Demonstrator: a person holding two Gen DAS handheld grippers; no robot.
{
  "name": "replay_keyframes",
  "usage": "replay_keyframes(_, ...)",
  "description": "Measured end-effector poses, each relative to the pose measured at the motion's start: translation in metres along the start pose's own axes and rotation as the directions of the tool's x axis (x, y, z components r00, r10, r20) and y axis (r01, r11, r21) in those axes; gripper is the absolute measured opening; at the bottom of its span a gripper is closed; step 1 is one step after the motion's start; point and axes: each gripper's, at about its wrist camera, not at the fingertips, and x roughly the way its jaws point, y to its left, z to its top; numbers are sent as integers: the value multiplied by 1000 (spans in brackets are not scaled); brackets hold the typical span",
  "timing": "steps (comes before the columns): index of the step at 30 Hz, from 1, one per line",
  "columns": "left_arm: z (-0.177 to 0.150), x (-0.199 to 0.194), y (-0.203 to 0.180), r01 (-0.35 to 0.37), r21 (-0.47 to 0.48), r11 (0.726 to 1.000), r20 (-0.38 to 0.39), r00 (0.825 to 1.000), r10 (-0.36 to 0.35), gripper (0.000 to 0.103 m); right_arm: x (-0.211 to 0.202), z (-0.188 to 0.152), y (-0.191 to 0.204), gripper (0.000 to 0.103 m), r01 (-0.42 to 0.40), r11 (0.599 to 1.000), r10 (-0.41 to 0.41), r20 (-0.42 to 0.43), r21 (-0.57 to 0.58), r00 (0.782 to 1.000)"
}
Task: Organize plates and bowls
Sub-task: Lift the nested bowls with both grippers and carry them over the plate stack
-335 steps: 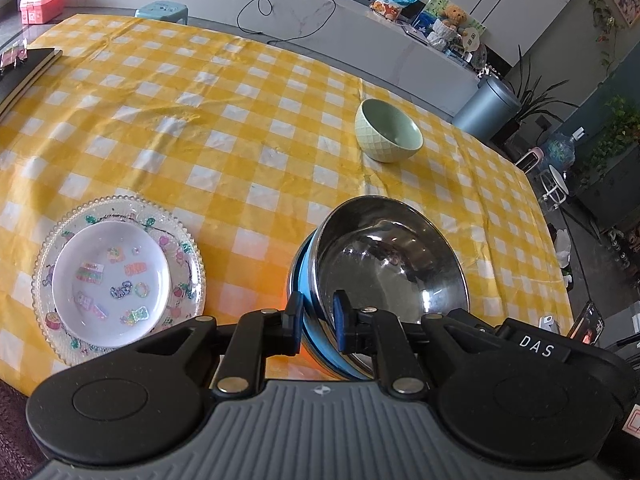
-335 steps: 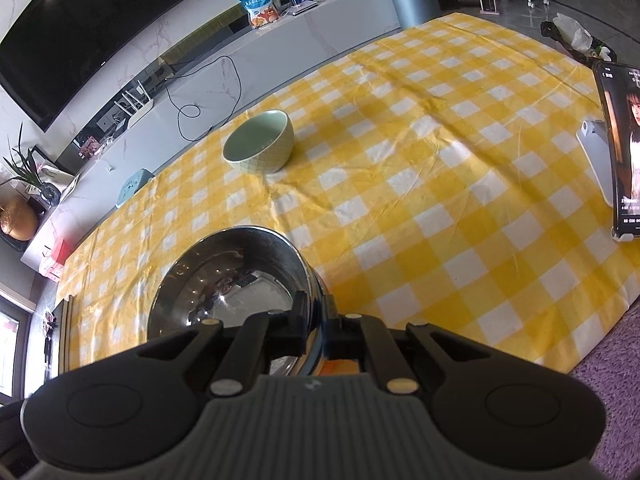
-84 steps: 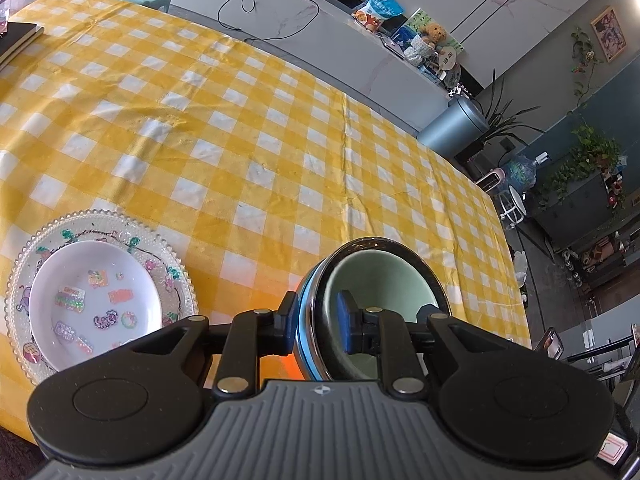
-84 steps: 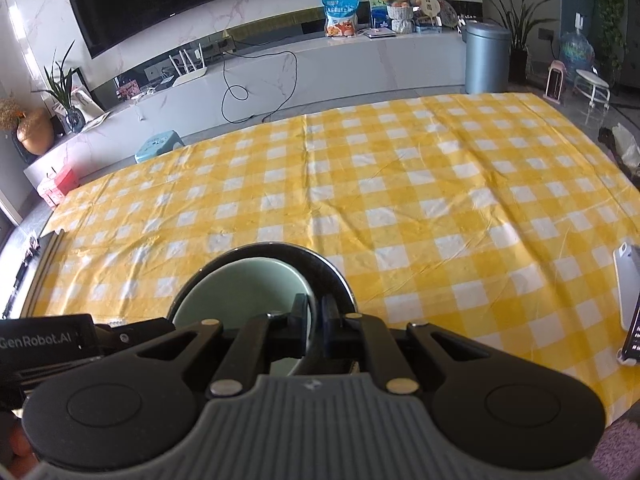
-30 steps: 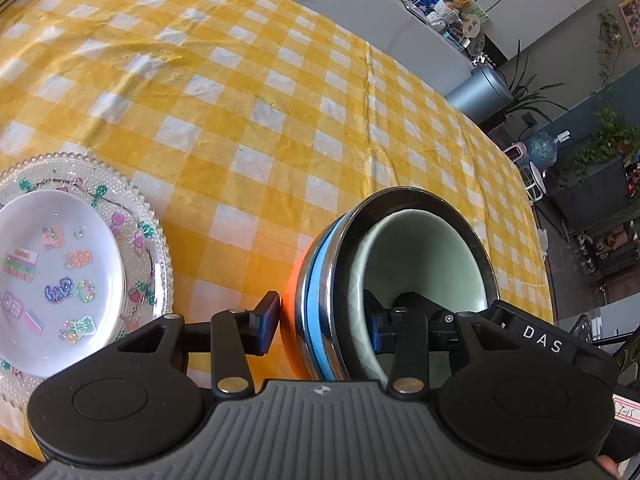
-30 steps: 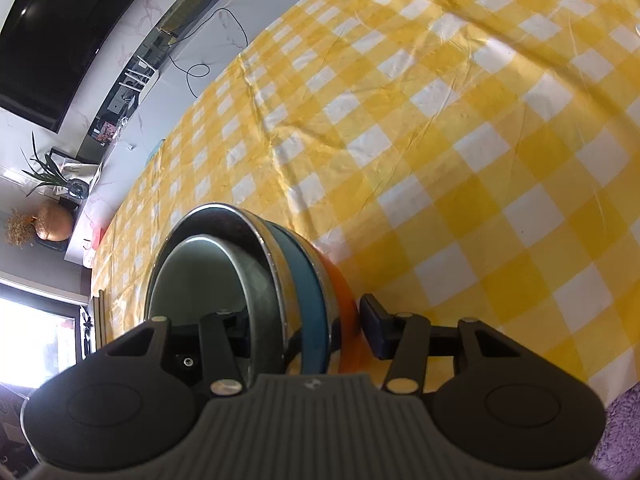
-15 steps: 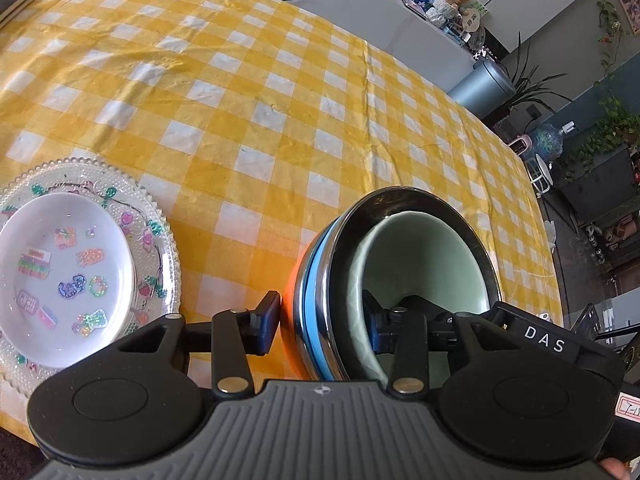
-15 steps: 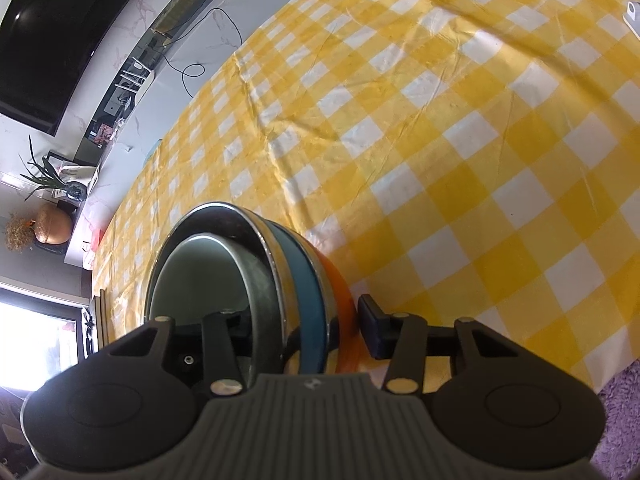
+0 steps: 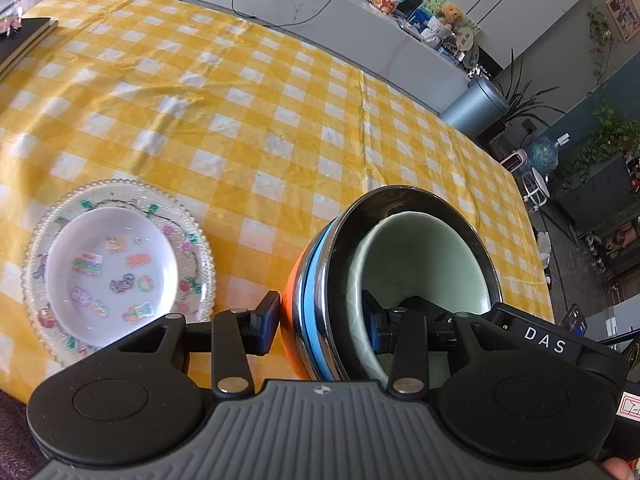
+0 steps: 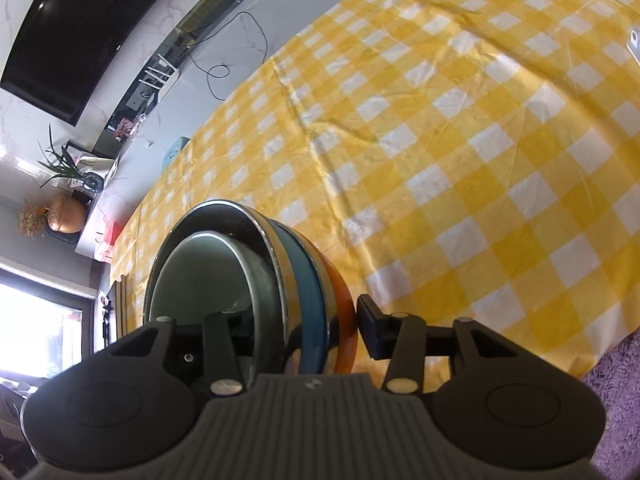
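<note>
Both claws (left [image 9: 320, 322], right [image 10: 302, 332]) clamped on bowl stack [image 9: 312, 300], patterned plates [image 9: 116, 268] left-view only.

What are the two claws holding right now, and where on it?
Both hold the nested bowl stack by its rim: left claw on one side, right claw on the opposite side, one finger inside, one outside.

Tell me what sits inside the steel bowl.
A pale green bowl nests inside the steel bowl. One finger of the left tool reaches into the green bowl and hides part of its floor, so anything lying under that finger cannot be seen.
</note>
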Motion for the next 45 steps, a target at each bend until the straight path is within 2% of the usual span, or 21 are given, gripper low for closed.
replay_keyframes(13, 0, -54, 39, -12, -69, 998, 90, 996, 19, 46, -10, -32, 54, 44, -50, 993, 48, -17, -108, 999)
replay_keyframes(22, 4, -75, 86, -42, -159, 986, 120, 991, 61, 46, 12, -54, 96, 44, -79, 981, 66, -79, -179, 995)
replay_keyframes(30, 11, -75, 115, -61, -217, 974, 120, 989, 89, 46, 38, -64, 121, 43, -85, 972, 61, -116, -218, 991)
replay_keyframes(37, 14, -65, 133, -77, -256, 964, 95, 990, 104, 46, 62, -68, 126, 43, -79, 970, 45, -148, -229, 988)
replay_keyframes(45, 22, -51, 138, -110, -248, 963, 72, 989, 131, 46, 85, -61, 125, 43, -77, 974, 39, -179, -214, 983)
